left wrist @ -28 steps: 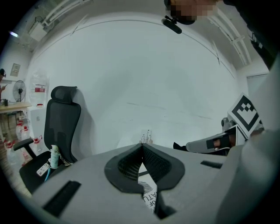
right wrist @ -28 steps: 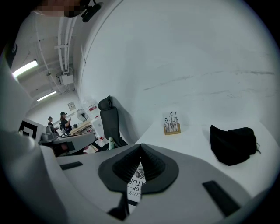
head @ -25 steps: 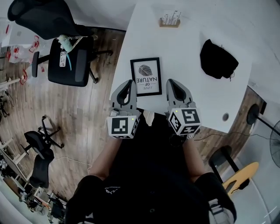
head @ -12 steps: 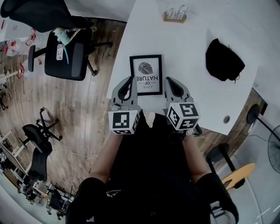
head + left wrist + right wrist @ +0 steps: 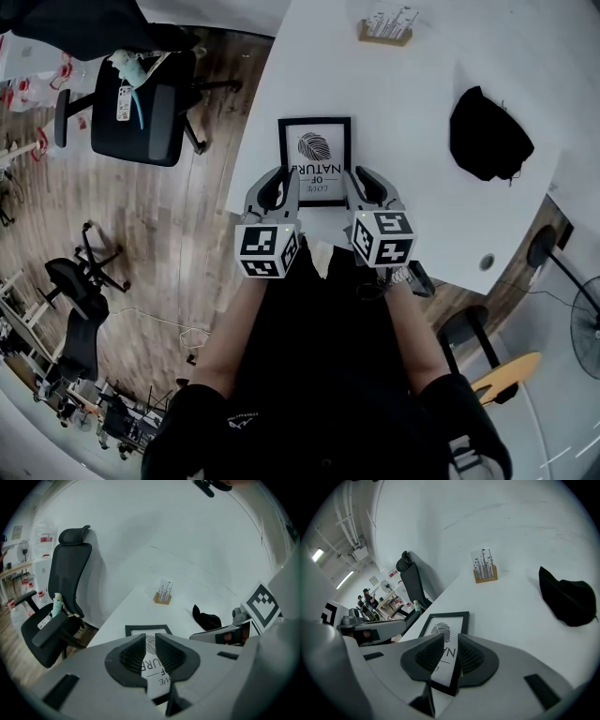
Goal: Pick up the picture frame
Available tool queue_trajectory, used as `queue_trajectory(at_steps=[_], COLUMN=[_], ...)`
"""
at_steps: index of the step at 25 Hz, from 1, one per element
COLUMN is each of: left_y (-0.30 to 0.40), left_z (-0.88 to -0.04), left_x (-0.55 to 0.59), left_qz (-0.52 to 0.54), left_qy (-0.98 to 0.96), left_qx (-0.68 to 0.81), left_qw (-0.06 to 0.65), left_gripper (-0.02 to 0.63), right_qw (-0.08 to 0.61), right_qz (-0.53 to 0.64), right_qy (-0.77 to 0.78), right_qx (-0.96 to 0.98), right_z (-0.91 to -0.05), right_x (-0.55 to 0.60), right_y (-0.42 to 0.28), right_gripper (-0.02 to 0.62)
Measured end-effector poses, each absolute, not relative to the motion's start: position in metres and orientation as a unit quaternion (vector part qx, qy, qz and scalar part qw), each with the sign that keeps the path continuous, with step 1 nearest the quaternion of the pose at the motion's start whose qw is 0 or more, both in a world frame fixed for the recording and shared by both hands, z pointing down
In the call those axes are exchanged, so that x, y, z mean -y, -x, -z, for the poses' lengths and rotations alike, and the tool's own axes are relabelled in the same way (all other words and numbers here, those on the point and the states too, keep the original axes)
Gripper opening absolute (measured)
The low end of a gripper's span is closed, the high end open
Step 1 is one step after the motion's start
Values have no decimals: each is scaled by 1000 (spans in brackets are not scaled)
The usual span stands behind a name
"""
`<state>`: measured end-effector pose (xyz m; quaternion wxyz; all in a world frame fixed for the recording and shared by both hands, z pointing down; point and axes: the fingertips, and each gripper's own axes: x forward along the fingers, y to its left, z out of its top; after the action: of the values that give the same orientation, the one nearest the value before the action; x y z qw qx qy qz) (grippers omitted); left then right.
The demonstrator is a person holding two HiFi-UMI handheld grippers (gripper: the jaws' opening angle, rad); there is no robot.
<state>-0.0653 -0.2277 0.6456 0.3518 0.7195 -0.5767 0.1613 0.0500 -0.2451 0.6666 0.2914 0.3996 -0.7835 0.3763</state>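
Note:
The black picture frame (image 5: 315, 155), with a fingerprint print and the words "LOVE OF NATURE", lies flat on the white table (image 5: 412, 103) near its front edge. My left gripper (image 5: 286, 178) is over the frame's near left corner, and my right gripper (image 5: 354, 178) is over its near right corner. In the left gripper view the jaws (image 5: 150, 651) stand almost together, and the frame (image 5: 145, 630) shows through the thin slit. The right gripper (image 5: 451, 653) has the same narrow slit, with the frame's (image 5: 443, 625) right border running under it. Neither gripper pinches anything that I can see.
A black cloth (image 5: 487, 136) lies on the table to the right. At the far edge stands a small wooden card holder (image 5: 386, 28). A black office chair (image 5: 141, 103) stands on the wooden floor to the left. The table's front edge is just under the grippers.
Both grippers have moved forward and inward, from beside the frame's near end to over its two near corners. The frame has stayed flat on the table.

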Motion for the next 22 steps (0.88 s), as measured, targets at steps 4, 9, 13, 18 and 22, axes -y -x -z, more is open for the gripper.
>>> queue_trajectory(at_steps=[4, 9, 13, 18, 22], left_y=[65, 68, 71, 76, 76], left_z=[-668, -692, -707, -715, -722], left_x=[222, 215, 209, 203, 198], left_qz=[-180, -191, -204, -212, -217], left_qy=[-703, -682, -672, -662, -658], left_qx=[577, 578, 574, 574, 570], left_qw=[376, 406, 421, 432, 441], left_gripper=[85, 100, 100, 101, 101], right_qw=[318, 344, 361, 369, 380], right_qz=[-395, -405, -416, -418, -423], right_qy=[-395, -395, -388, -385, -383], right_qx=[766, 749, 739, 735, 728], right_z=[-688, -710, -723, -730, -736], right_x=[240, 235, 229, 223, 220], right_y=[-52, -55, -54, -53, -53], right_gripper=[92, 94, 94, 94, 94])
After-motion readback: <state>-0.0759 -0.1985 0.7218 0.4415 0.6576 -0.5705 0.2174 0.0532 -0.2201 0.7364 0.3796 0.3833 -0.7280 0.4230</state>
